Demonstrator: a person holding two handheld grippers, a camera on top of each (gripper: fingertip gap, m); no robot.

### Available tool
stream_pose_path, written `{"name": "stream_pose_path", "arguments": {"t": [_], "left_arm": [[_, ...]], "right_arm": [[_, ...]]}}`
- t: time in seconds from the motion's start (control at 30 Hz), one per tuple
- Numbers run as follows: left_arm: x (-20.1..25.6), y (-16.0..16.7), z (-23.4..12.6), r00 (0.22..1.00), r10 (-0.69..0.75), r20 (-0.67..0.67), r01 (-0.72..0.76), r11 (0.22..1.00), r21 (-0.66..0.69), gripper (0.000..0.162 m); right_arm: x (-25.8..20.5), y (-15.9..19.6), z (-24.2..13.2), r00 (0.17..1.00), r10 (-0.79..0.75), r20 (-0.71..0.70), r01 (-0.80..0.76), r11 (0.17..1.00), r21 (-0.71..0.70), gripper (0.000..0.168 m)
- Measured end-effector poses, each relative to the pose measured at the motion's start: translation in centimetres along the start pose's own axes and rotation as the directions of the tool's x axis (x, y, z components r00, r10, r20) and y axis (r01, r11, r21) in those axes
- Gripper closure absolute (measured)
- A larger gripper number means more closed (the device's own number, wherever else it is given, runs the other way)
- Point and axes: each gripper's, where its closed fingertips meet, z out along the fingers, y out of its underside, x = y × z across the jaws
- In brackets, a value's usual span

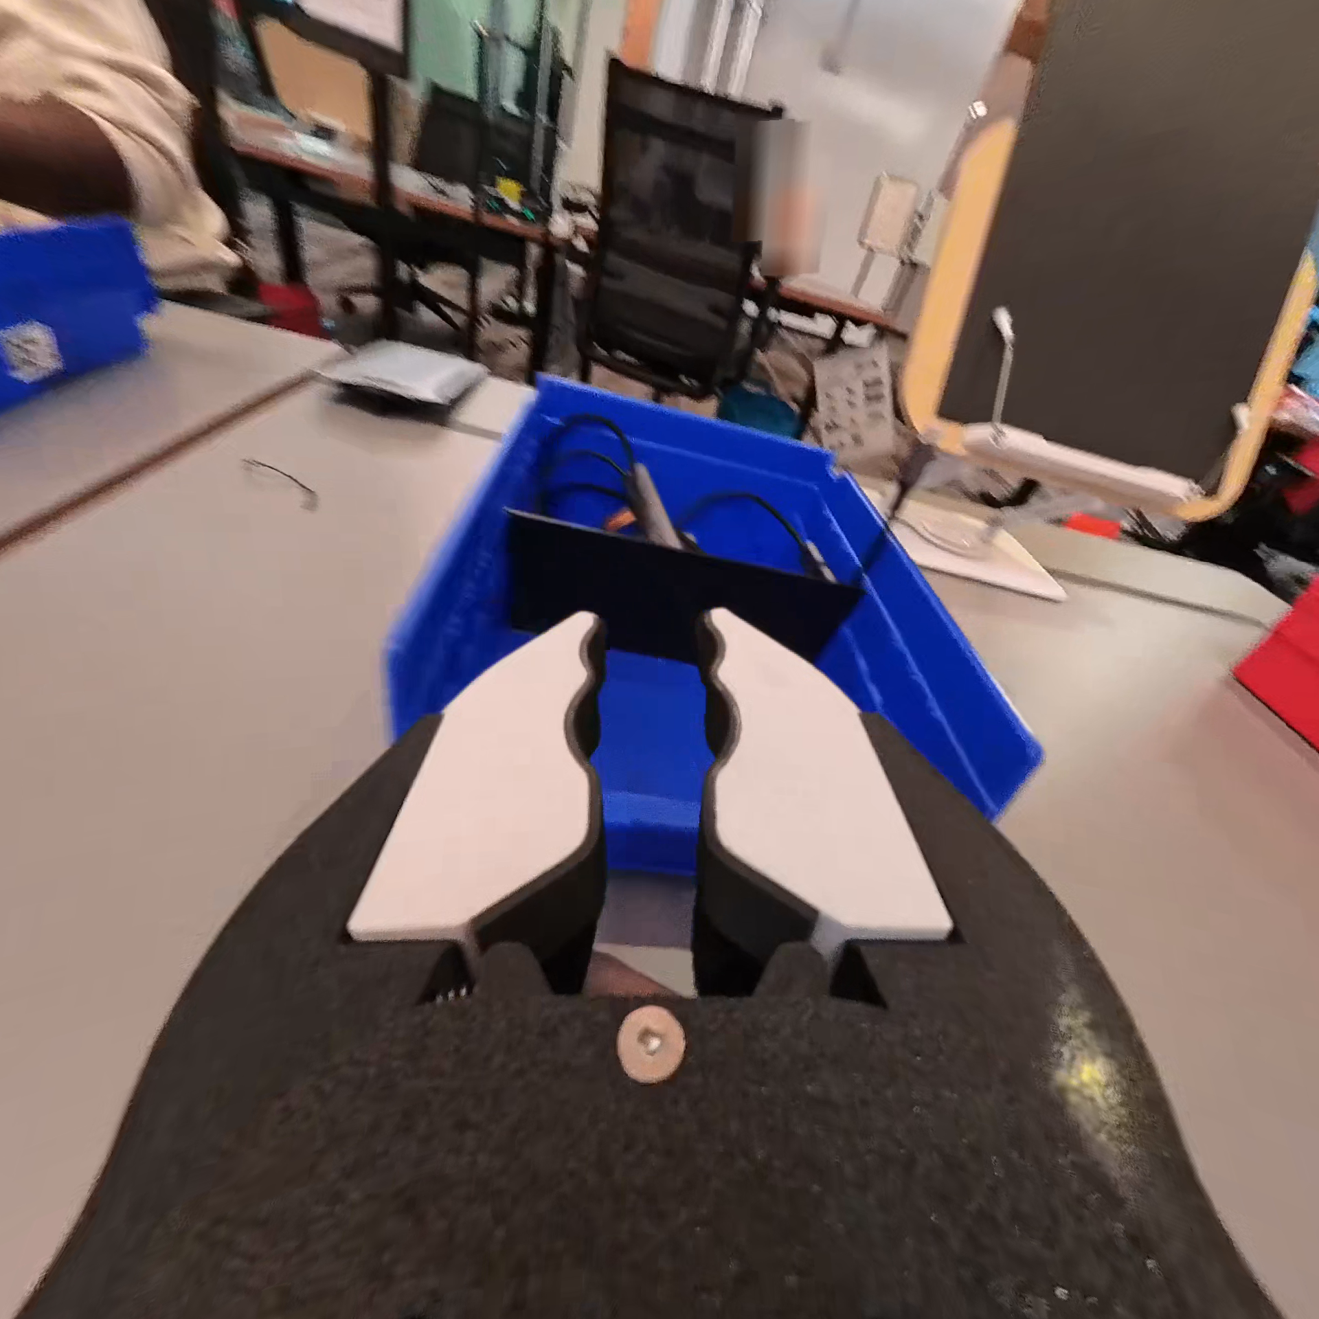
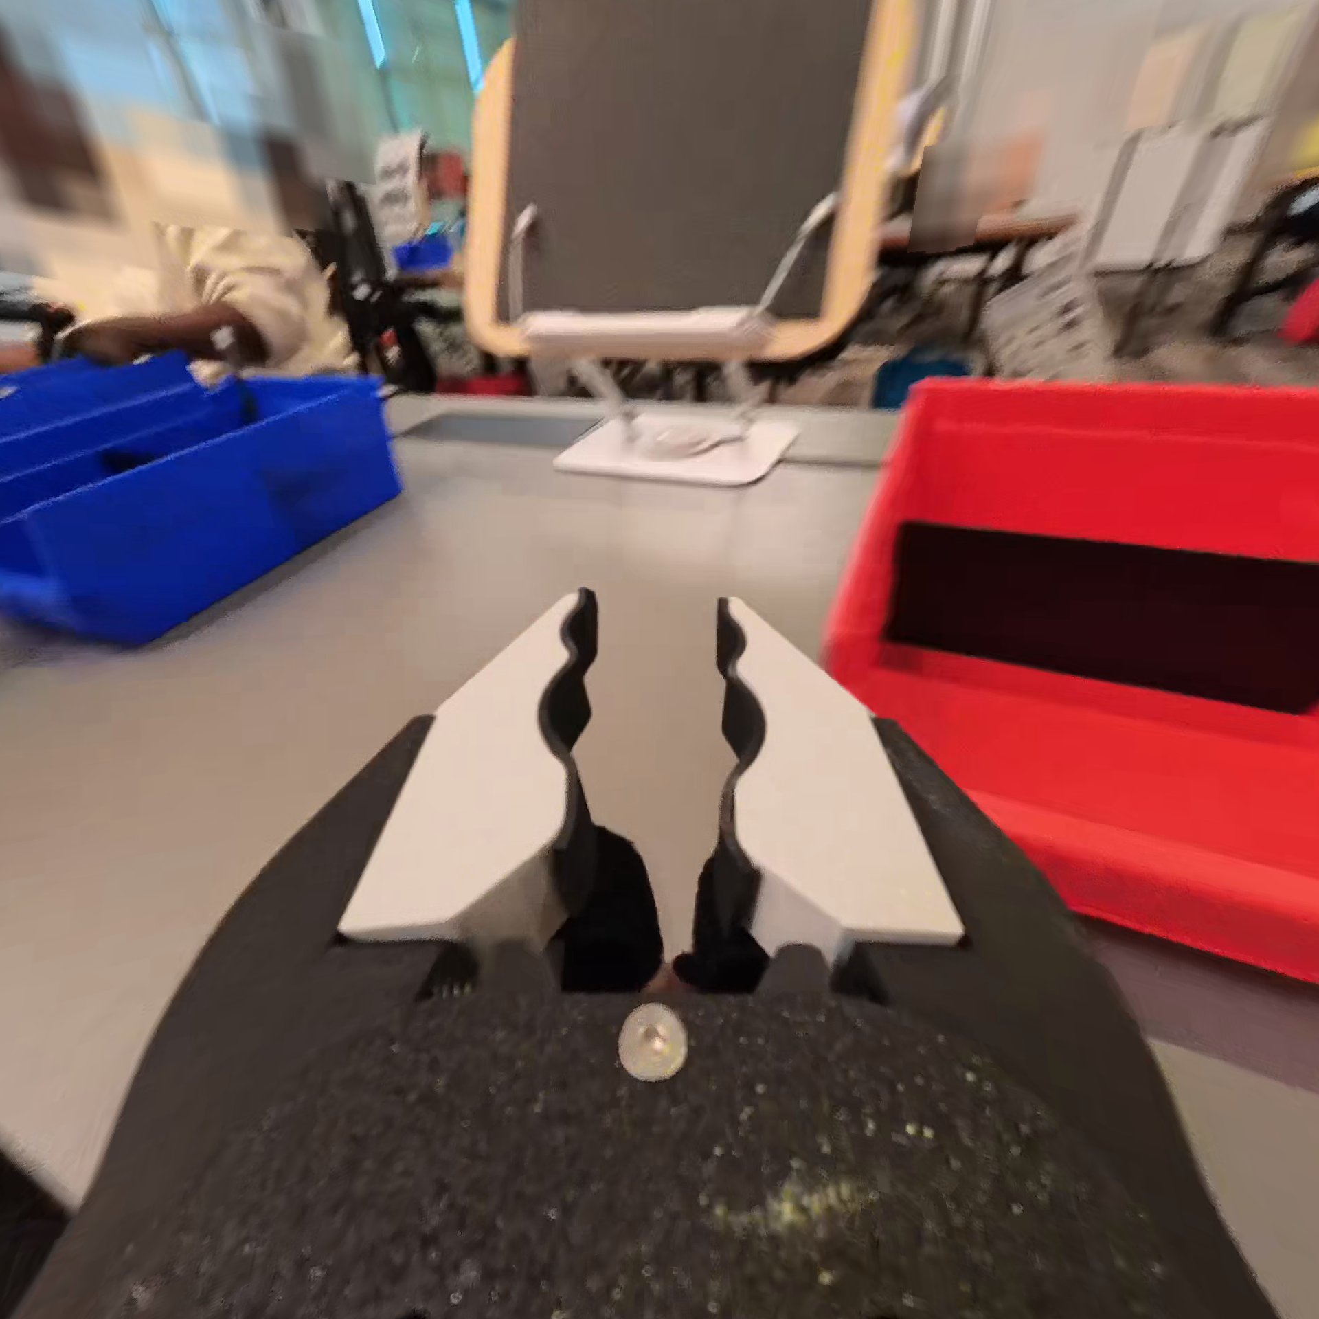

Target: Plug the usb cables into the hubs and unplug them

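My left gripper (image 1: pixel 651 622) is open and empty, its tips over the near half of a blue bin (image 1: pixel 928 685) on the grey table. A black divider (image 1: pixel 678 592) crosses the bin just past the tips. Behind it lie black cables (image 1: pixel 642 492) with plugs. My right gripper (image 2: pixel 655 603) is open and empty above the bare table (image 2: pixel 642 528), between a blue bin (image 2: pixel 200 514) at the left and a red bin (image 2: pixel 1070 785) at the right. The red bin has a dark divider (image 2: pixel 1099 614) inside.
A second blue bin (image 1: pixel 64 314) stands far left, with a person's arm (image 1: pixel 57 157) and pale sleeve above it. A grey pouch (image 1: pixel 407 375) and a thin wire (image 1: pixel 282 474) lie on the table. A panel on a white stand (image 2: pixel 678 442) is at the back. The red bin's corner (image 1: pixel 1285 671) shows at the right.
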Motion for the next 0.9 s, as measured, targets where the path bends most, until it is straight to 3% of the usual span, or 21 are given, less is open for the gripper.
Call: {"name": "stream_pose_path", "arguments": {"t": [0.1,0.17,0.3,0.5,0.9], "left_arm": [[3.0,2.3,1.0,0.995,0.055,-0.084,-0.063,0.993,-0.095,0.138],[4.3,3.8,1.4,0.985,0.135,-0.111,-0.152,0.976,-0.159,0.138],[5.0,5.7,1.7,0.969,0.221,-0.113,-0.242,0.941,-0.235,0.139],[4.7,6.1,1.9,0.958,0.269,-0.099,-0.285,0.926,-0.247,0.139],[4.3,6.9,2.1,0.942,0.325,-0.082,-0.335,0.897,-0.289,0.14]], "right_arm": [[7.8,-1.0,-1.7,0.98,-0.018,-0.197,0.026,0.999,0.04,0.138],[12.0,-0.6,-2.7,0.96,0.053,-0.276,-0.041,0.998,0.052,0.138],[16.2,-0.1,-3.8,0.922,0.173,-0.346,-0.159,0.985,0.069,0.137],[15.7,0.6,-3.0,0.919,0.261,-0.297,-0.251,0.965,0.073,0.137],[14.5,1.2,-2.5,0.933,0.18,-0.313,-0.184,0.983,0.017,0.141]]}}
